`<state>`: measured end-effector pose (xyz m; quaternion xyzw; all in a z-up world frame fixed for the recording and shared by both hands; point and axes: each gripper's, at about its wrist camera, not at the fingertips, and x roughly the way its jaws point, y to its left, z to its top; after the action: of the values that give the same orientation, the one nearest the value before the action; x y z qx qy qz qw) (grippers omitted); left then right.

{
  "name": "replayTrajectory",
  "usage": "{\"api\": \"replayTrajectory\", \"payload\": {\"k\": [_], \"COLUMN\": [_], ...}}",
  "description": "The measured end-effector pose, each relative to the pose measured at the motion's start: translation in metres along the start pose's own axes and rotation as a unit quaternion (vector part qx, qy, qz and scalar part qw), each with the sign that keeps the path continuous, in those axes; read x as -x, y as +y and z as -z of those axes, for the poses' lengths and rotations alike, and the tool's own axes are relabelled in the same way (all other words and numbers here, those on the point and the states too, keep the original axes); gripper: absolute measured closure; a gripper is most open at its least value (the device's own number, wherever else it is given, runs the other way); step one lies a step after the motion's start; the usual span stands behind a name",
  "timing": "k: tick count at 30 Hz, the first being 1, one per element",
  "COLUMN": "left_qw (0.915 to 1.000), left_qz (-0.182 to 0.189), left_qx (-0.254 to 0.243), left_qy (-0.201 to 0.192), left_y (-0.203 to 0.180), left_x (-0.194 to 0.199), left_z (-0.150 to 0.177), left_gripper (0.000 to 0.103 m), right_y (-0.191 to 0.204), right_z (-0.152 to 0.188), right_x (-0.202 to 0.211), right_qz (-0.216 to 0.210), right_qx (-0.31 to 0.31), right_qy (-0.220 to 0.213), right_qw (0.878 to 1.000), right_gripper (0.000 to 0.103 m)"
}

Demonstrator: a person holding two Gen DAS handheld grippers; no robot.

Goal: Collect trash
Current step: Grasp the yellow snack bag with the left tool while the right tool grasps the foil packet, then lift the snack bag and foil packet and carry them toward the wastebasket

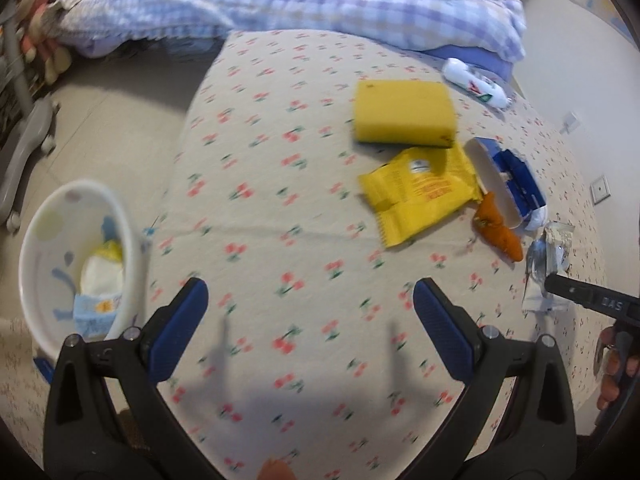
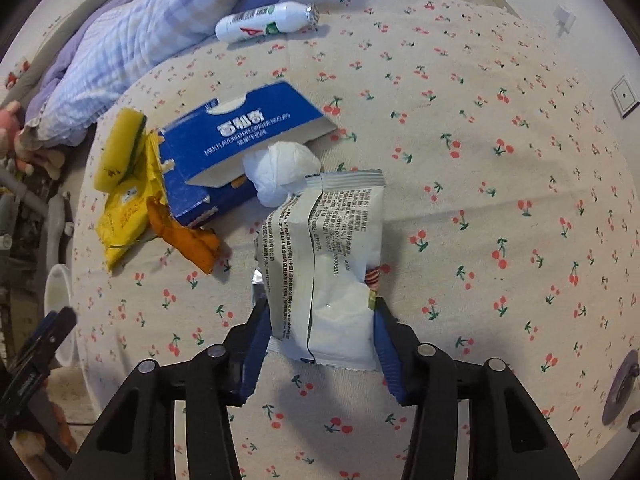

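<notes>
Trash is lying scattered across a bed [image 2: 480,128] covered in a cherry-print sheet. In the right wrist view, the right claw [image 2: 322,332] is pinching a white snack wrapper [image 2: 320,264] between its 2 blue pads, 1 pressed on each side edge, with the wrapper's printed back facing up and its far end reaching toward 12 o'clock. Just beyond it a crumpled white tissue [image 2: 284,172] is sitting against the open flap of a blue carton [image 2: 236,140]. At 10 o'clock from the wrapper an orange scrap [image 2: 192,244] is lying against the carton's near corner, with a yellow packet [image 2: 128,208] and a yellow sponge [image 2: 120,148] further out the same way. A white bottle [image 2: 264,20] is lying on its side at 12 o'clock, next to a lilac checked quilt [image 2: 132,40].

In the left wrist view, the left claw [image 1: 310,308] is hovering over bare sheet with its fingers spread wide and nothing between them. A white bin [image 1: 44,264] is standing at 9 o'clock beside the bed's edge, with some paper and wrappers already inside. The sponge [image 1: 404,114], packet [image 1: 420,192] and carton [image 1: 508,180] are sitting together at 1 o'clock, and the right claw's dark finger is showing at 3 o'clock by the wrapper [image 1: 548,264].
</notes>
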<state>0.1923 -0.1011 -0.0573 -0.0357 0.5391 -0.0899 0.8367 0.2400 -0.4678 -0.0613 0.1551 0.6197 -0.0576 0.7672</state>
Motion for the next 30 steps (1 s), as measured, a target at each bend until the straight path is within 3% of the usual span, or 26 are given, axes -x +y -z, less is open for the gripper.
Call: {"api": "replayTrajectory", "payload": {"k": [7, 9, 10, 12, 13, 17, 18, 19, 20, 21, 22, 27, 30], "left_qw": [0.9993, 0.9987, 0.9983, 0.9972, 0.9969, 0.9966, 0.9967, 0.9970, 0.9973, 0.9975, 0.9975, 0.9980, 0.9980], "left_qz": [0.027, 0.040, 0.047, 0.060, 0.063, 0.061, 0.059, 0.057, 0.053, 0.051, 0.053, 0.048, 0.054], "left_qx": [0.003, 0.016, 0.022, 0.036, 0.041, 0.041, 0.040, 0.037, 0.035, 0.030, 0.027, 0.008, 0.007], "left_qy": [-0.028, -0.029, -0.028, -0.027, -0.025, -0.036, -0.037, -0.038, -0.038, -0.039, -0.038, -0.039, -0.034], "left_y": [-0.016, -0.017, -0.018, -0.020, -0.020, -0.024, -0.025, -0.027, -0.028, -0.029, -0.030, -0.038, -0.039], "left_x": [-0.021, -0.027, -0.031, -0.038, -0.042, -0.046, -0.046, -0.047, -0.048, -0.048, -0.049, -0.048, -0.046], "left_z": [-0.018, -0.022, -0.024, -0.025, -0.026, -0.027, -0.027, -0.027, -0.027, -0.027, -0.027, -0.025, -0.022], "left_gripper": [0.004, 0.017, 0.020, 0.040, 0.045, 0.049, 0.052, 0.055, 0.063, 0.075, 0.081, 0.086, 0.088], "right_y": [-0.015, -0.022, -0.022, -0.027, -0.030, -0.035, -0.037, -0.039, -0.043, -0.045, -0.048, -0.047, -0.031], "right_z": [0.006, 0.004, 0.003, 0.002, 0.001, -0.001, -0.002, -0.002, -0.003, -0.003, -0.002, -0.001, 0.003], "right_x": [0.024, 0.030, 0.032, 0.036, 0.038, 0.037, 0.035, 0.033, 0.029, 0.025, 0.023, -0.002, -0.008], "right_qz": [-0.005, -0.015, -0.017, -0.018, -0.018, -0.033, -0.037, -0.040, -0.045, -0.048, -0.049, -0.036, -0.004], "right_qx": [0.014, 0.013, 0.012, 0.010, 0.008, 0.003, -0.001, -0.005, -0.012, -0.020, -0.027, -0.037, -0.003], "right_qy": [-0.031, -0.034, -0.035, -0.041, -0.045, -0.045, -0.045, -0.042, -0.032, -0.027, -0.027, 0.001, -0.012], "right_qw": [0.999, 0.999, 0.999, 0.999, 0.999, 0.998, 0.998, 0.998, 0.998, 0.998, 0.998, 0.999, 1.000], "right_gripper": [0.066, 0.077, 0.077, 0.078, 0.079, 0.079, 0.077, 0.069, 0.059, 0.042, 0.039, 0.039, 0.039]}}
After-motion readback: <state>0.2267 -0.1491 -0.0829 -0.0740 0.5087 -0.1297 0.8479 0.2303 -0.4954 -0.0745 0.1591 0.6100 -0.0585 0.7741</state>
